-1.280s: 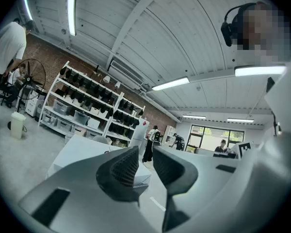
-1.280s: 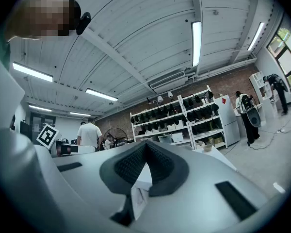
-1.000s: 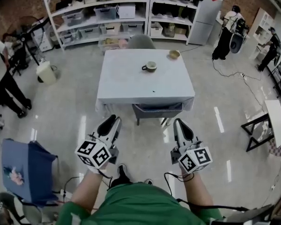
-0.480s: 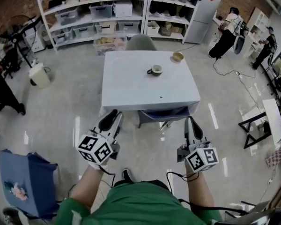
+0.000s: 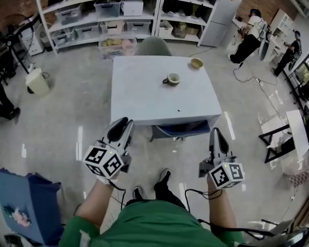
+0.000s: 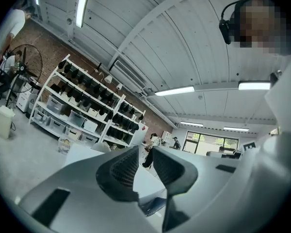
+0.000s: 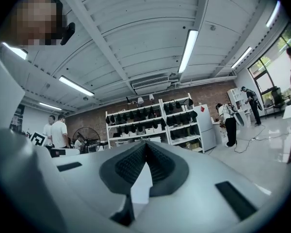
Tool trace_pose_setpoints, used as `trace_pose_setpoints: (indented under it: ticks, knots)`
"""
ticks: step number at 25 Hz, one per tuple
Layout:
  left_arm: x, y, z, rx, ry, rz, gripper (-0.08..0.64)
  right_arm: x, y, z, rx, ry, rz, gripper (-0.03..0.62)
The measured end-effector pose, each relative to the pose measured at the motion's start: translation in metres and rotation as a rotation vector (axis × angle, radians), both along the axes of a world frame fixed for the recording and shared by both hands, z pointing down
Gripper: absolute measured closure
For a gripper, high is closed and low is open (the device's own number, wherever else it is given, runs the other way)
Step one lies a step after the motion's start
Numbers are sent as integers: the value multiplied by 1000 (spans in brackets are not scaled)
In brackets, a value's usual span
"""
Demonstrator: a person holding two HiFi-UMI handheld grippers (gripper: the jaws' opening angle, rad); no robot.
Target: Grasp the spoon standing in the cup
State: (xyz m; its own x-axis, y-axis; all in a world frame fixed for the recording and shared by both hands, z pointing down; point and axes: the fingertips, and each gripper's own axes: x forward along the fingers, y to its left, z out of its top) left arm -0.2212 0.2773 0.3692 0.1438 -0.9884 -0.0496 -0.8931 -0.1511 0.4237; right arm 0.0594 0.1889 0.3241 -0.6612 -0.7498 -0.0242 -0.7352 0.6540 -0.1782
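A dark cup stands on the far half of the white table; it is too small in the head view to make out a spoon in it. Both grippers are held over the floor, short of the table's near edge. My left gripper points at the table's near left corner, its jaws a narrow gap apart with nothing between them. My right gripper is off the near right corner, its fingertips touching and holding nothing. The cup does not show in either gripper view.
A small tan bowl sits at the table's far right corner. A blue-seated chair is tucked under the near edge, and a grey chair stands behind the table. Shelving lines the back wall. People stand at the far right.
The person has stepped toward the table, which now sits slightly closer in the head view. Both grippers have stayed low in front of the body, the right one drifting a little rightward.
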Motion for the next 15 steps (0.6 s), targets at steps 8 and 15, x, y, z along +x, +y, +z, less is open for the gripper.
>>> trace_pose_setpoints:
  ticks: [8,15]
  knots:
    - [-23,-45,34,-39,-39,-86,457,-27,-73,44,-36,-67,-72,569]
    - [-19,-152,9,-46,-62,-128,457,-32,-190,31,-56,-112,-120,569]
